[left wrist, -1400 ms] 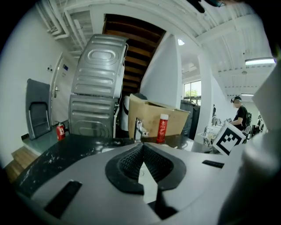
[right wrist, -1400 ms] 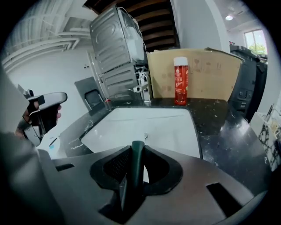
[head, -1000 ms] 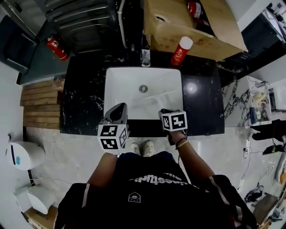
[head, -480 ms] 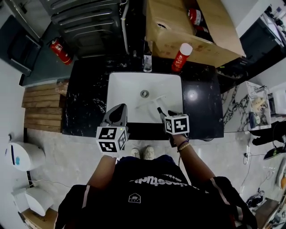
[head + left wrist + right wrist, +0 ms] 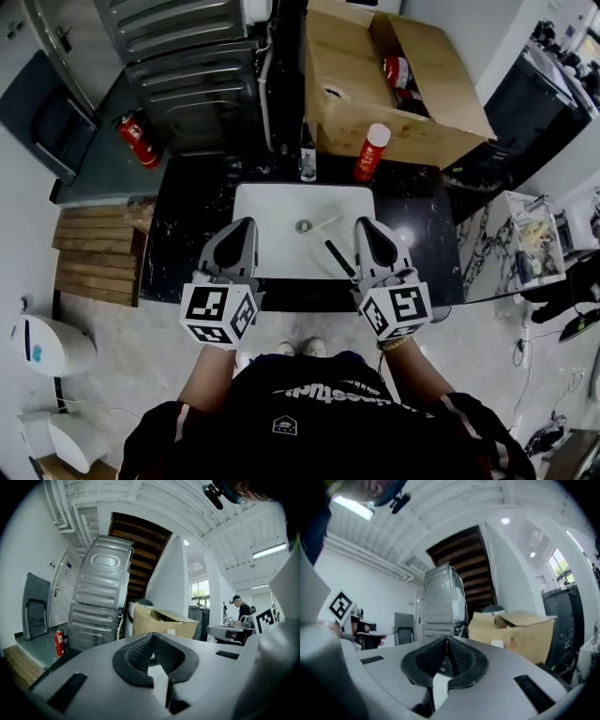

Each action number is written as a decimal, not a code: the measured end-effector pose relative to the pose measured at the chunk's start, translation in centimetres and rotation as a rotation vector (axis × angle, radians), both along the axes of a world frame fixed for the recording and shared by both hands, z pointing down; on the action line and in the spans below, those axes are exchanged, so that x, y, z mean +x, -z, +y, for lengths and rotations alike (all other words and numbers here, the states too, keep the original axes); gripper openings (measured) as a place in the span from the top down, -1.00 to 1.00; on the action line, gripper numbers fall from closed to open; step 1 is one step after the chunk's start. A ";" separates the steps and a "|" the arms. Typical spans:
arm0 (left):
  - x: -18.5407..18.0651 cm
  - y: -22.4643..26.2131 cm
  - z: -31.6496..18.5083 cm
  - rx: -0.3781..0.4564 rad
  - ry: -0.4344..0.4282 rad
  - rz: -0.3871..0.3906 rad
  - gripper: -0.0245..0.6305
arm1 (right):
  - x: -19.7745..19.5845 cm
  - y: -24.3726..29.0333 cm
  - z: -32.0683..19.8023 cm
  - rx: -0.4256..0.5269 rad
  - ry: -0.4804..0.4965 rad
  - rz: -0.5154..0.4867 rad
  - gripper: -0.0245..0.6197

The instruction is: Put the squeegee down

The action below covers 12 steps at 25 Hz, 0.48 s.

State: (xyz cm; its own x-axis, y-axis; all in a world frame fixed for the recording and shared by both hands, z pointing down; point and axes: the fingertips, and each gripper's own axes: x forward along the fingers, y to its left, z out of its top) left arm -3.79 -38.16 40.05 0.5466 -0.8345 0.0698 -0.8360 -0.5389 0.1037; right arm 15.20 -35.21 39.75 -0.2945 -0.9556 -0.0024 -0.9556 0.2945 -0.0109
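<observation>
The squeegee (image 5: pixel 335 251) lies in the white sink (image 5: pixel 272 211), its black handle toward the near right rim and its pale blade toward the drain. Neither gripper touches it. My right gripper (image 5: pixel 367 227) hangs above the sink's right side and points level. Its jaws are closing with nothing between them, and in the right gripper view the pads (image 5: pixel 445 641) meet. My left gripper (image 5: pixel 242 227) is held at the same height over the sink's left side. It is shut and empty, as its pads (image 5: pixel 151 638) show in the left gripper view.
The sink sits in a black marble counter (image 5: pixel 187 225). A red spray can (image 5: pixel 372 139) and the tap (image 5: pixel 307 150) stand at its back. Behind are an open cardboard box (image 5: pixel 394 75), a metal cabinet (image 5: pixel 187 56), and a fire extinguisher (image 5: pixel 136 141). A wooden pallet (image 5: pixel 94 253) lies at left.
Both grippers have risen from the sink's front edge toward the camera. The right one has let go of the squeegee, which now rests in the sink.
</observation>
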 end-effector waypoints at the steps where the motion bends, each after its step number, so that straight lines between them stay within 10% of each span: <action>1: 0.1 1.3 0.3 0.027 -0.002 0.005 0.88 | -0.6 2.4 0.7 0.055 0.025 -0.002 0.80; 12: -0.4 4.6 2.1 0.098 -0.009 0.058 0.88 | -1.5 8.7 3.7 0.068 0.058 -0.084 0.81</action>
State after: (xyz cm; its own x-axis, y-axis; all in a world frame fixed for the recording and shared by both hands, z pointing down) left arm -4.20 -36.09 35.44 0.5552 -0.8306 -0.0440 -0.8250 -0.5567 0.0975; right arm 13.67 -31.46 31.01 -0.3457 -0.9337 -0.0937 -0.9333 0.3524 -0.0685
